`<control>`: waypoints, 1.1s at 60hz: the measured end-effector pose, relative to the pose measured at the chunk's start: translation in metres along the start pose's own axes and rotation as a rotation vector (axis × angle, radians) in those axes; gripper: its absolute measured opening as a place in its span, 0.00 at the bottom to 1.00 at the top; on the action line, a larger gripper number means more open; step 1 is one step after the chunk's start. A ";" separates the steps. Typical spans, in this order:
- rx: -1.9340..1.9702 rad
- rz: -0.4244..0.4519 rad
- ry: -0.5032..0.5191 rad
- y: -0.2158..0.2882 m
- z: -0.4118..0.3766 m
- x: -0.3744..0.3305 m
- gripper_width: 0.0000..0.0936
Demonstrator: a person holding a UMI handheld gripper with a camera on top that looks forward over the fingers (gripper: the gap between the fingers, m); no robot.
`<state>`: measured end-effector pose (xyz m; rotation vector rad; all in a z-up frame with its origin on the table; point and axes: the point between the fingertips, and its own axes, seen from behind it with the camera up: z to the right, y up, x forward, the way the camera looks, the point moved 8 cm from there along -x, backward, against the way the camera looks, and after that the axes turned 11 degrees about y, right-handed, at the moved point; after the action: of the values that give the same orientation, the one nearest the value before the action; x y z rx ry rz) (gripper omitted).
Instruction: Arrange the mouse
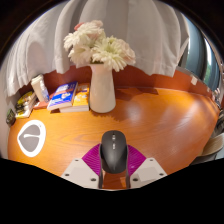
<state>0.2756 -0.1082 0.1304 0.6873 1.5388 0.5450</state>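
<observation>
A dark grey computer mouse (112,152) sits between the two fingers of my gripper (113,172), its length pointing away from me. The magenta pads (92,158) lie against its left and right sides with no gap showing, so the gripper is shut on the mouse. The orange-brown wooden table (150,125) shows just under the mouse's near end. I cannot tell whether the mouse rests on the table or is held just above it.
A white vase (102,88) with white and pink flowers (98,46) stands beyond the mouse. Books (62,97) lie to its left. A round white object (32,138) sits at the table's left. A curtain hangs behind.
</observation>
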 end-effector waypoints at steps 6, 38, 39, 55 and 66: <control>0.006 0.124 -0.024 0.065 -0.042 -0.036 0.33; -0.107 0.082 0.173 0.096 -0.346 0.074 0.34; -0.108 0.062 0.173 0.088 -0.350 0.082 0.34; -0.097 -0.136 0.158 -0.008 -0.374 0.150 0.33; -0.066 -0.119 0.162 -0.009 -0.374 0.151 0.38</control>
<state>-0.1000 0.0144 0.0488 0.5072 1.6931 0.5698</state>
